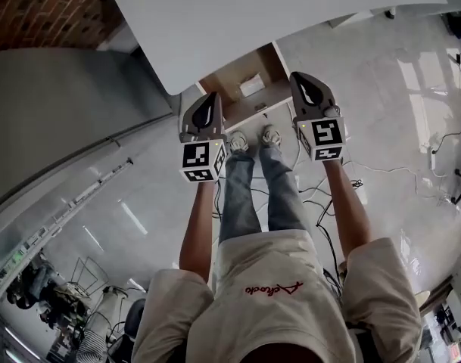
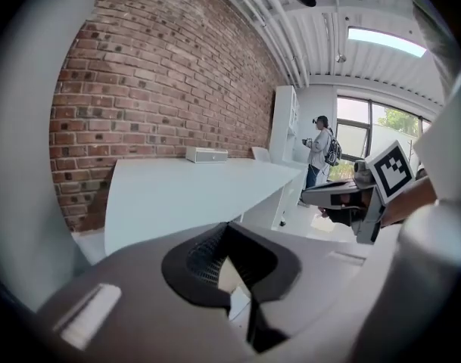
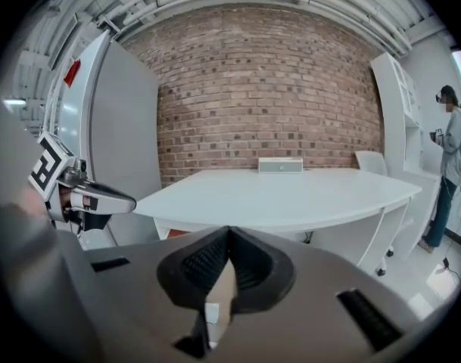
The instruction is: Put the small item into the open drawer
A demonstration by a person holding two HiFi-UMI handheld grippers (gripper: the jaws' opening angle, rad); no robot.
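In the head view an open wooden drawer (image 1: 232,77) juts out from under the white table (image 1: 275,13), and a small white item (image 1: 251,85) lies inside it. My left gripper (image 1: 208,103) hovers over the drawer's left front corner and my right gripper (image 1: 306,84) over its right front corner; neither touches anything. The left gripper (image 2: 228,228) has its jaws together with nothing between them. The right gripper (image 3: 228,234) is likewise shut and empty. Through the gap behind its tips show tan drawer wood and a white bit (image 3: 213,312).
A white box (image 3: 280,165) sits at the table's far edge by the brick wall (image 3: 268,89). A person (image 3: 450,169) stands by white shelves at the right. Cables (image 1: 328,195) trail over the floor near the holder's feet. A tall grey cabinet (image 3: 128,127) stands at the left.
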